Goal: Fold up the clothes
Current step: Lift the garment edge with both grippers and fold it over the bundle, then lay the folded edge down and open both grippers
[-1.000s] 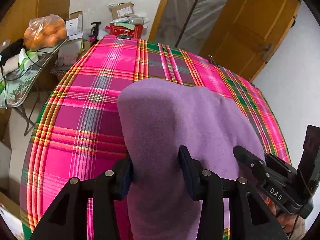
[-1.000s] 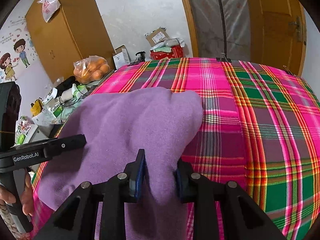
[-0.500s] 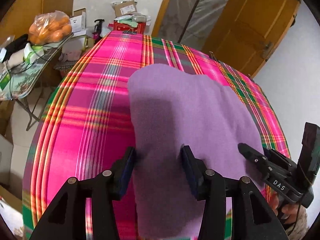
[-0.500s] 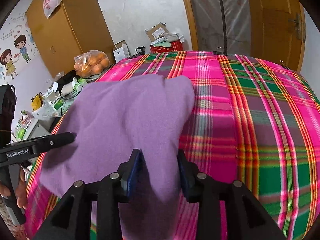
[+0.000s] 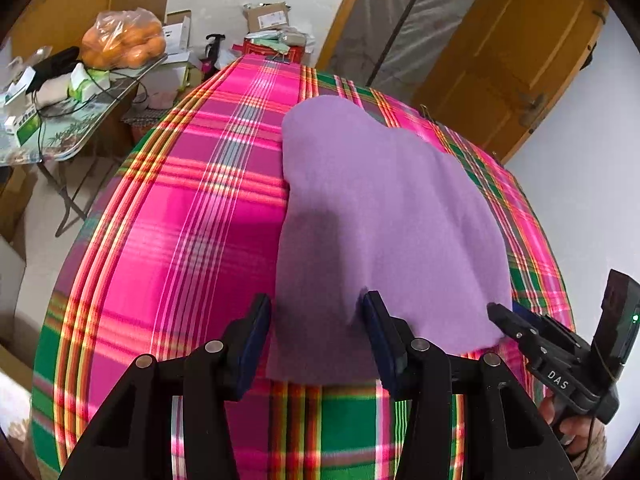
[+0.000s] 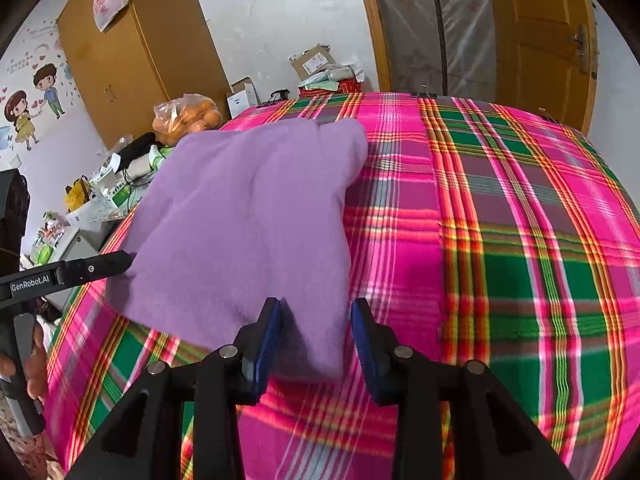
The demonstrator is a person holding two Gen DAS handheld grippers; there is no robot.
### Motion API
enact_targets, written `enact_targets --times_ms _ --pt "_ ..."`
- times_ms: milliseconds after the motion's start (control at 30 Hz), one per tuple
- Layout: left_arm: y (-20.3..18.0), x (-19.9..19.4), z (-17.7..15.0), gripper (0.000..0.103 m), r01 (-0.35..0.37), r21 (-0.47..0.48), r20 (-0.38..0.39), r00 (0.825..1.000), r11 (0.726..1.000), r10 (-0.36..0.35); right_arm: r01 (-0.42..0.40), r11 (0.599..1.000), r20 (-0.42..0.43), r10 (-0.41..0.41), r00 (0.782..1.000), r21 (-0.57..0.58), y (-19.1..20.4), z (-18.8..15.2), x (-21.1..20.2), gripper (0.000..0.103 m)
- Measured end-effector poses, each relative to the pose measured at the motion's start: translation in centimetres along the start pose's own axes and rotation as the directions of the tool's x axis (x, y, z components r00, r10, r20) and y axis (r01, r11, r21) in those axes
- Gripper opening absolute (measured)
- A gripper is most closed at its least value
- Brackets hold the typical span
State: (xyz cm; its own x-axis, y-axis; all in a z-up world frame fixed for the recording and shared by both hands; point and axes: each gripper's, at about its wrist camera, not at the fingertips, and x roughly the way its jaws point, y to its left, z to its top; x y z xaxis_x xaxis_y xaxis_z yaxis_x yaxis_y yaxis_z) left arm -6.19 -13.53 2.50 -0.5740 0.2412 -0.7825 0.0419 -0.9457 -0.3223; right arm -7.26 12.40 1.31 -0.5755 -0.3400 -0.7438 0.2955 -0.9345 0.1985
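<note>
We have the purple garment (image 5: 384, 220) lying flat on the plaid-covered table (image 5: 180, 220), its near edge just short of the table's front. Left gripper (image 5: 316, 332): jaws parted, straddling the near left corner of the cloth with no pinch on it. Right gripper (image 6: 316, 336): jaws likewise parted over the near right corner, cloth slack between the pads.

Judgement: the step in hand is letting go after laying the fold down. To do it well, we back both grippers straight out toward ourselves, level with the table, so the pads do not drag the hem or lift the top layer. We check the near edge stays straight before the next fold.

Against the frames from a second ago: the jaws were clamped on the fabric then and the cloth hung raised and draped; half a second ago they had begun to part. Now the garment rests fully on the table and reaches farther across it.
</note>
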Motion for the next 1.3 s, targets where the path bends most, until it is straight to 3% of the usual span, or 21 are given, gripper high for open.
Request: enact_targets --times_ms 233,333,533,633,800,1000,1300 --pt "-1.3 -1.0 -2.5 0.050 -0.039 -0.001 -0.011 0.999 0.999 0.039 0.021 1.000 -0.035 -0.021 0.999 0.011 0.6 -1.7 -1.0 0.036" --pt "-2.2 -1.1 -3.4 0.050 -0.012 0.010 -0.017 1.000 1.000 0.012 0.026 1.000 -0.054 -0.026 0.998 0.000 1.1 -2.6 -1.3 0.036" --pt "-4.9 -0.9 -4.8 0.050 -0.031 0.058 -0.005 0.999 0.998 0.032 0.045 0.999 -0.057 -0.046 0.997 -0.020 2.4 -3.6 -1.9 0.036" --pt "-5.6 -0.1 -4.9 0.050 -0.018 0.056 -0.040 0.999 0.998 0.020 0.074 0.997 -0.051 -0.076 0.996 -0.034 3.1 -3.9 -1.9 0.037" --pt "-6.1 1.0 -5.2 0.050 -0.028 0.045 -0.042 0.999 0.999 0.030 0.087 0.995 -0.046 -0.089 0.995 -0.048 4.1 -4.1 -1.7 0.050" --pt "-6.8 1.7 -5.3 0.049 -0.125 0.098 -0.003 0.992 0.987 0.126 0.147 0.980 -0.027 -0.152 0.988 -0.131 5.7 -4.4 -1.0 0.058" --pt "-7.6 2.4 -5.6 0.050 -0.229 0.191 0.067 0.973 0.954 0.221 0.178 0.978 -0.026 -0.182 0.983 -0.108 5.0 -3.5 -0.4 0.064"
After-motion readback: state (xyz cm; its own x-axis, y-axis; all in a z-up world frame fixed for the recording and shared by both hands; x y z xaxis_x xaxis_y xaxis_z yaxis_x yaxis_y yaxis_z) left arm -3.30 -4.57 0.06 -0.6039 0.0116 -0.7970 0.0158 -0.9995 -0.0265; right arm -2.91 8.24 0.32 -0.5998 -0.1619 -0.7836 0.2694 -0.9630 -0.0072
